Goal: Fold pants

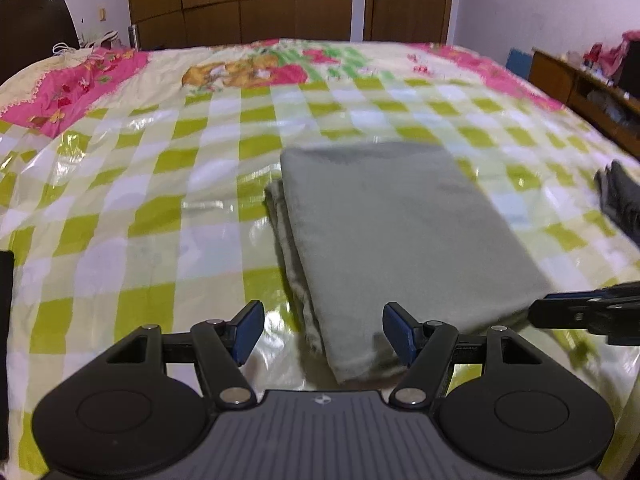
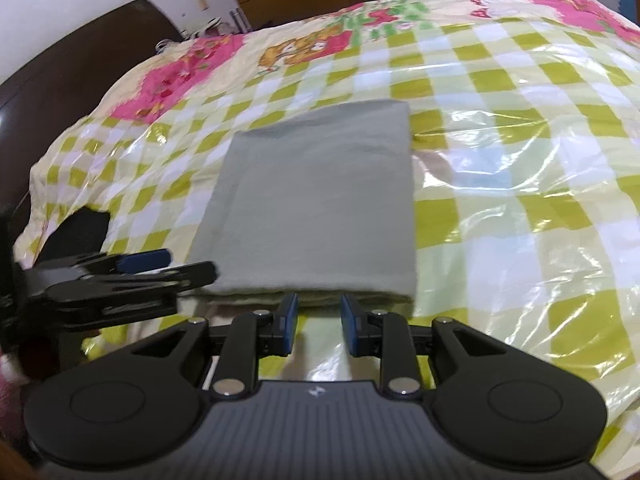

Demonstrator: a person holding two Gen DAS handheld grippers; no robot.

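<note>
**Two tongs hang empty over folded pants**

Two pairs of black tongs with blue pads hover at the near edge of the grey-green fabric pants (image 2: 320, 200), which lie folded into a neat rectangle at the centre of both frames on the bed's green-and-white checked cover (image 1: 120, 200) under glossy clear plastic. The left tongs (image 1: 323, 330) stand spread wide, straddling the bundle's near corner at the bottom of the left view without gripping it. The right tongs (image 2: 318, 322) sit narrowly parted just short of the folded edge, nothing between them. With layers stacked squarely, the fold looks finished or nearly so, which would explain why neither tool grips. A dark garment (image 1: 618, 200) lies at right.
</note>
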